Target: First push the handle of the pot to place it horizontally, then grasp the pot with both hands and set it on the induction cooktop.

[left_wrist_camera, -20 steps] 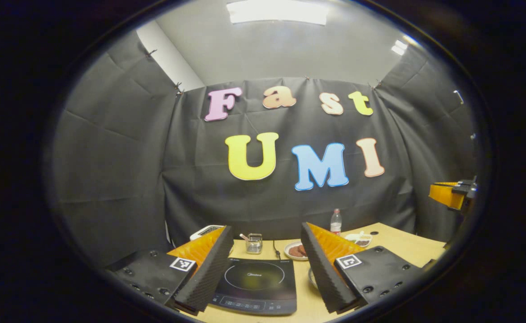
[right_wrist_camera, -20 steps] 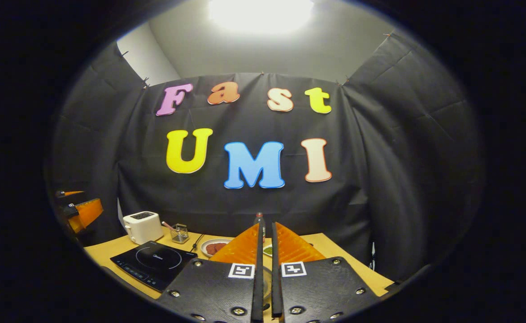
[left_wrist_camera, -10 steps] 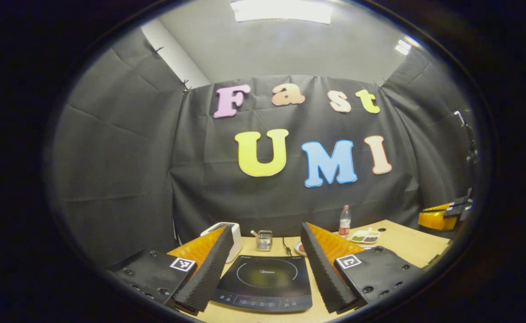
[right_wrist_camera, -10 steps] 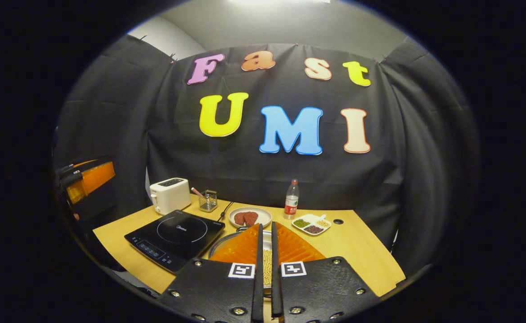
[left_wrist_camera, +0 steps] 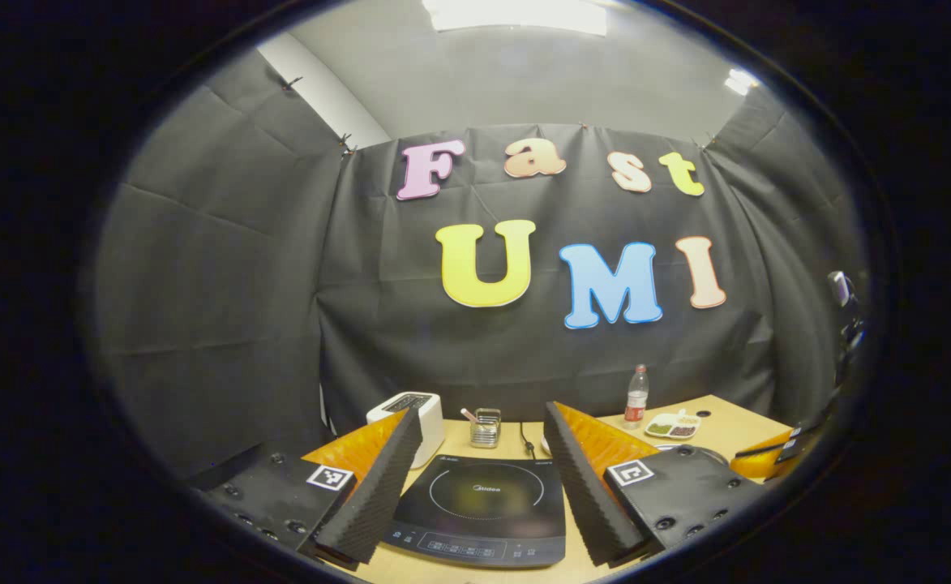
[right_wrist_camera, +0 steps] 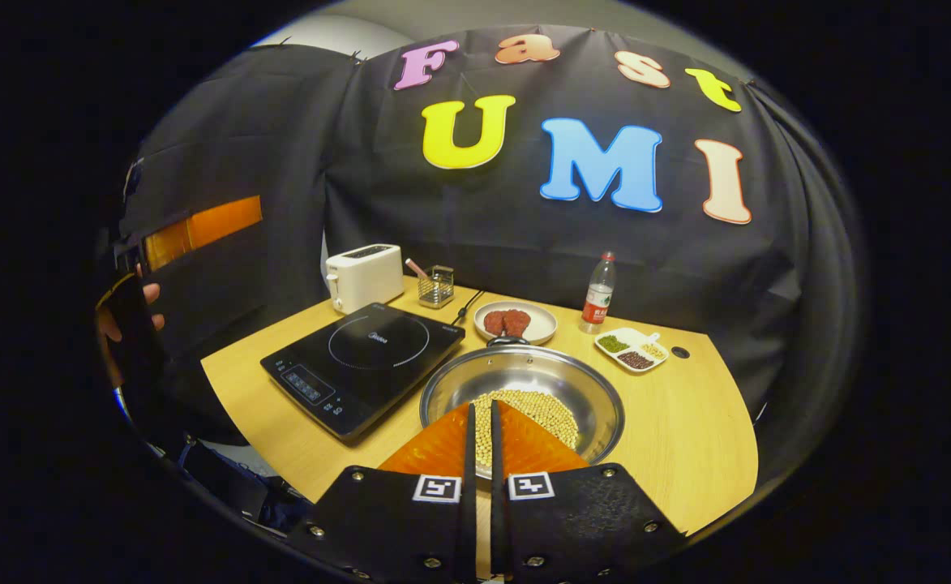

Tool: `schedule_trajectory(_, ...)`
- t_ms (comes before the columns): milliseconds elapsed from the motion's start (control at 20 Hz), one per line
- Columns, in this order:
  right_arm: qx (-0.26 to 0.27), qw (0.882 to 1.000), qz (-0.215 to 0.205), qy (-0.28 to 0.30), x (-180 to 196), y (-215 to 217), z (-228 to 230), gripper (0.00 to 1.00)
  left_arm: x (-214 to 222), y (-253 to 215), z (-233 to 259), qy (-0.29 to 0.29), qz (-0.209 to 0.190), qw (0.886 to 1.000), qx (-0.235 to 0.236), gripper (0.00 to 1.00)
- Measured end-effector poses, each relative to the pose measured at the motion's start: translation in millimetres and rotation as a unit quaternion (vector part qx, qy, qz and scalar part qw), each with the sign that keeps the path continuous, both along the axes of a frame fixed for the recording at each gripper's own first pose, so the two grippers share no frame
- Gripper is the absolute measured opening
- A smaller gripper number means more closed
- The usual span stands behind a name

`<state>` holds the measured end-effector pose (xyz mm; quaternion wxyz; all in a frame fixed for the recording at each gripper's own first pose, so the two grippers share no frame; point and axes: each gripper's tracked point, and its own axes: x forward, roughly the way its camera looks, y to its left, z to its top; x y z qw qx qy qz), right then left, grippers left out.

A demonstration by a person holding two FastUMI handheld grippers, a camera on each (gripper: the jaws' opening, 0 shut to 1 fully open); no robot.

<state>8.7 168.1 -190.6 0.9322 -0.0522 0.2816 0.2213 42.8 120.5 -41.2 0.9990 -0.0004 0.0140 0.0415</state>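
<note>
Two black plates studded with screws on the right gripper (right_wrist_camera: 481,422), square black-and-white markers nearest the pot (right_wrist_camera: 524,397); orange ribbed fingers (right_wrist_camera: 443,446). Left gripper (left_wrist_camera: 483,454): dark corrugated pads.

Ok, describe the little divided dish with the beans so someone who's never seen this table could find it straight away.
Start at the light wooden table and find the big round steel pot holding pale beans. Beyond it, towards the black cloth wall, a clear plastic bottle with a red label stands; the small white divided dish lies just right of it. Unlike the round white plate of red-brown patties, it holds separate green, dark and pale heaps.
</note>
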Motion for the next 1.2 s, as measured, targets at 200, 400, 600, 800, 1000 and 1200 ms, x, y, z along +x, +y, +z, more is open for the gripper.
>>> schedule_trajectory(200, -0.016, 0.998, 0.038, 0.049, -10.6, 1.7, -33.7, 0.07, 2.2, -2.8, -1.7, 0.004, 0.01, 1.0, 0.004, 0.99)
schedule_trajectory(400, -0.032, 0.992, 0.064, 0.1, -19.1, 0.6, -69.3, 0.07, 7.1, -6.6, -5.4, 0.013, 0.028, 0.999, 0.01, 1.0)
schedule_trajectory(600, -0.031, 0.982, 0.097, 0.159, -34.5, 5.3, -94.7, 0.07, 8.0, -9.2, -10.5, 0.023, 0.042, 0.999, 0.014, 0.98)
schedule_trajectory(800, -0.03, 0.973, 0.113, 0.198, -41.7, 5.1, -112.6, 0.07, 9.5, -12.2, -13.7, 0.032, 0.053, 0.998, 0.017, 0.98)
schedule_trajectory(1000, -0.02, 0.965, 0.097, 0.245, -45.9, -0.5, -127.3, 0.07, 15.3, -18.9, -13.5, 0.036, 0.057, 0.997, 0.025, 1.0)
schedule_trajectory(1200, 0.003, 0.961, 0.059, 0.271, -38.7, -12.3, -134.6, 0.07, 23.1, -32.6, -11.1, 0.037, 0.051, 0.998, 0.029, 0.98)
